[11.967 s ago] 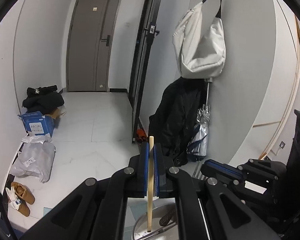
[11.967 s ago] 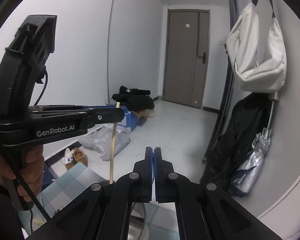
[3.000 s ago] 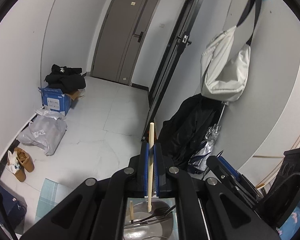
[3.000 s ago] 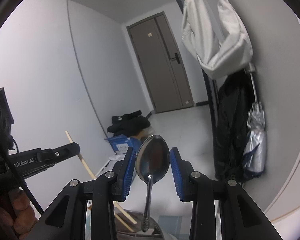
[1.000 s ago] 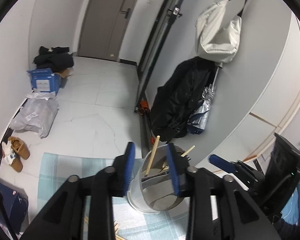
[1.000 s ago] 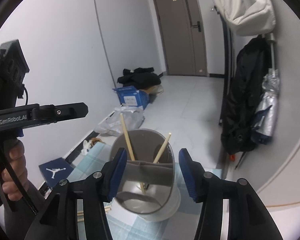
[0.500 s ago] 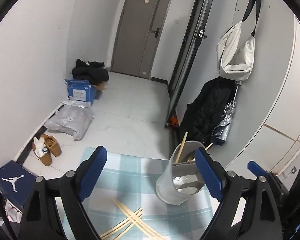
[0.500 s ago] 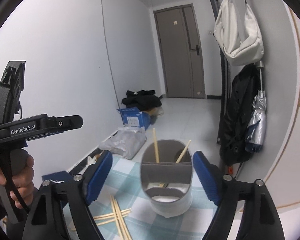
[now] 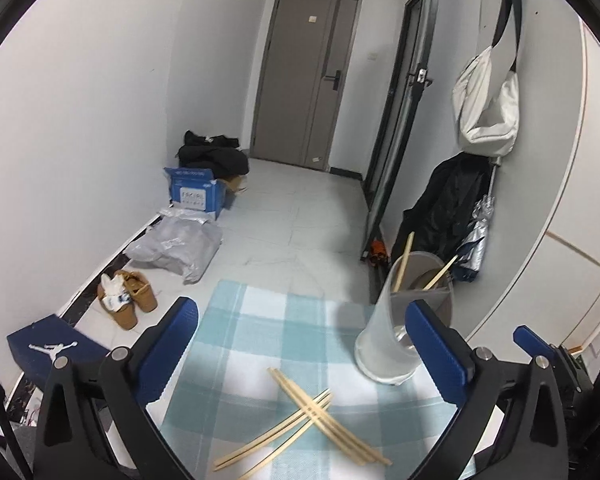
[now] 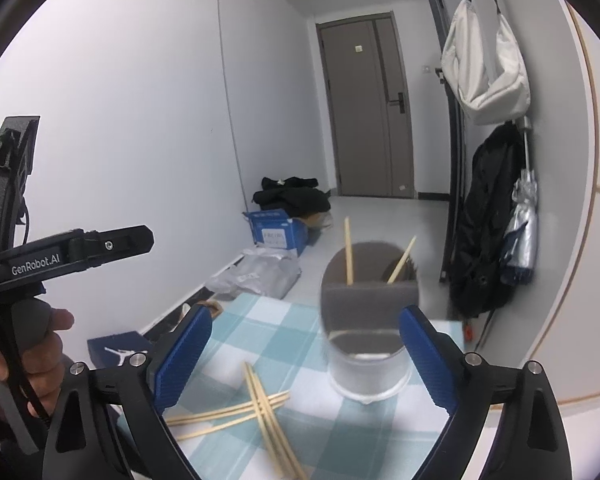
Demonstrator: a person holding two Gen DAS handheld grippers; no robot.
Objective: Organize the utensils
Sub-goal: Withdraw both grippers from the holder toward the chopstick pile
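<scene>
**Both grippers empty above the chopsticks**

The left gripper (image 9: 302, 336) and right gripper (image 10: 306, 344) are seen with fingers (image 9: 172, 332) spreading wide; nothing is pinched between them. Loose chopsticks (image 9: 316, 420) are crossed on the checked cloth (image 9: 260, 320) covering the tabletop. Just beyond them, a translucent utensil holder (image 9: 396, 328) stands upright, with two chopsticks (image 10: 348, 252) leaning inside it.

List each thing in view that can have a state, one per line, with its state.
left gripper: jaws opening, nothing between them
right gripper: jaws opening, nothing held
utensil holder: upright, two chopsticks inside
loose chopsticks: lying crossed on the checked cloth
door: closed
</scene>
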